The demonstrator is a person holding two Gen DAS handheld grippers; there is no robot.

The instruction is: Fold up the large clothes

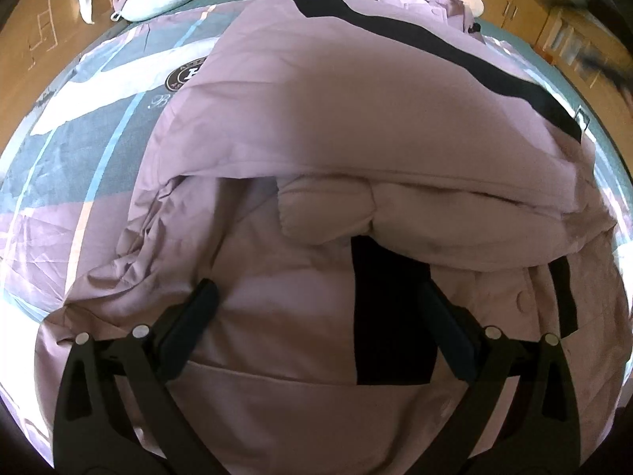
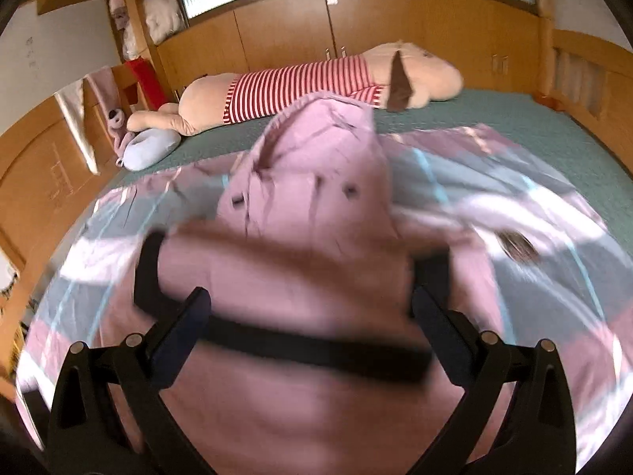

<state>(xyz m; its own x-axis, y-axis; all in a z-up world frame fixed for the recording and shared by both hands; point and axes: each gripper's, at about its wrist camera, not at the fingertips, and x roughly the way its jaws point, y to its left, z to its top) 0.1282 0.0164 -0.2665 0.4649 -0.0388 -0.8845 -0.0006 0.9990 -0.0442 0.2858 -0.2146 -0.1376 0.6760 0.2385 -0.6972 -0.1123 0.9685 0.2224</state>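
Observation:
A large pink padded coat (image 1: 356, 118) with black bands lies on the bed, one part folded over across its middle. My left gripper (image 1: 320, 297) is open just above the coat's lower part, one finger on each side of a black panel (image 1: 389, 316), holding nothing. In the right wrist view the same coat (image 2: 308, 213) is blurred, with its hood end pointing away. My right gripper (image 2: 308, 308) is open above the coat, and a black band (image 2: 316, 350) runs between its fingers.
A patterned blue, white and pink quilt (image 1: 79, 150) covers the green bed sheet (image 2: 494, 118). A big plush toy in a red striped shirt (image 2: 300, 83) and a pale blue neck pillow (image 2: 148, 148) lie at the far side. Wooden cabinets (image 2: 285, 35) surround the bed.

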